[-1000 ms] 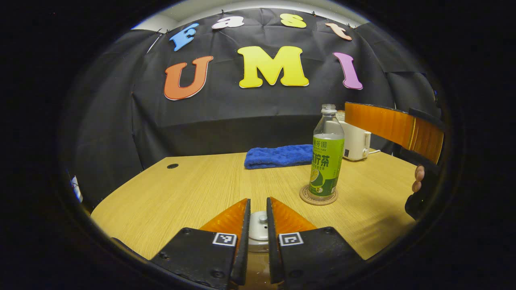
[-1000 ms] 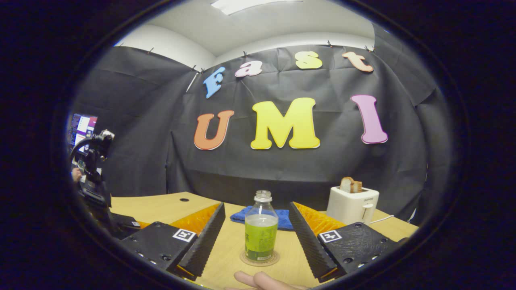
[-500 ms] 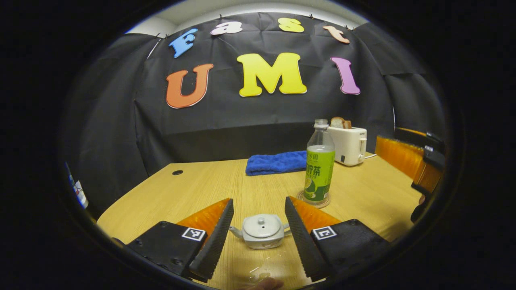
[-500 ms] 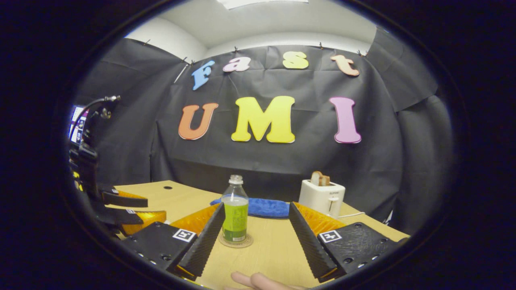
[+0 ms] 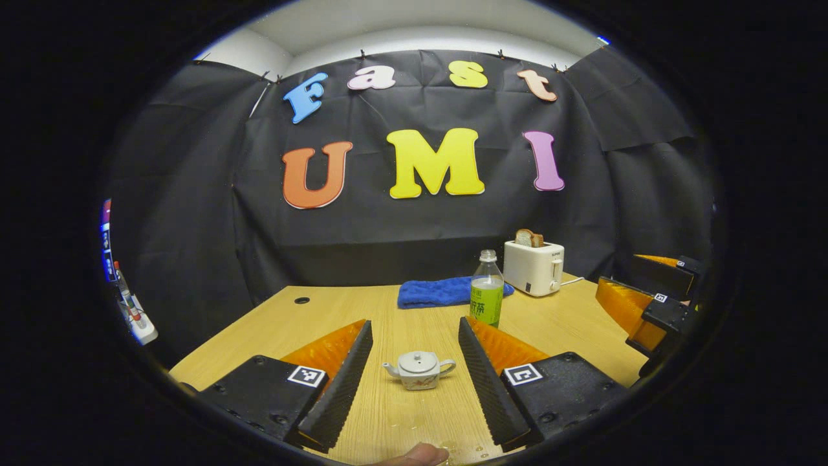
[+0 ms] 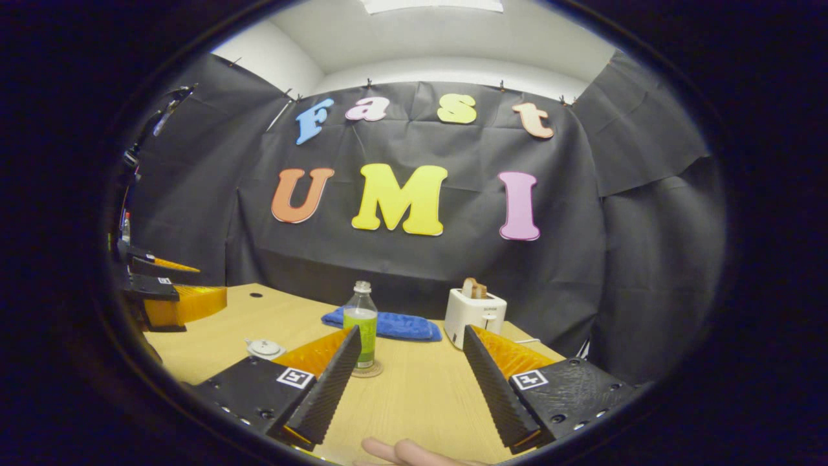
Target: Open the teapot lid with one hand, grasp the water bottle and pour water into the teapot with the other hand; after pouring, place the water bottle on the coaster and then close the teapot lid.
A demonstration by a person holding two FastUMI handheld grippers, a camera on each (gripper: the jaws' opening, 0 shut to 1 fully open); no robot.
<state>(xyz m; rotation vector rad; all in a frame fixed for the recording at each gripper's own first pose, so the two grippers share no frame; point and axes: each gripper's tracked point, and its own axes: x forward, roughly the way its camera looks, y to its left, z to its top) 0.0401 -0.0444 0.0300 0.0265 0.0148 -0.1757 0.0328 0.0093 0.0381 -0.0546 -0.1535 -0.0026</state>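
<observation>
Wooden table (image 5: 569,327) carries everything. Nearest, the left gripper (image 5: 414,382) gapes wide and empty around the lidded teapot (image 5: 419,370), untouched. The right gripper (image 6: 411,385) is likewise spread and empty. Farther off, the water bottle (image 6: 360,323) stands on its coaster (image 6: 369,370), before a blue towel (image 5: 435,291) and toaster (image 5: 533,266).

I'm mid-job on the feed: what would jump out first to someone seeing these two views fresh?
Likely the green-labelled water bottle, standing upright on its coaster mid-table. Next the small white teapot, lid on, framed between the open jaws of the left gripper. Behind them lie a blue towel and a white toaster holding bread.
</observation>
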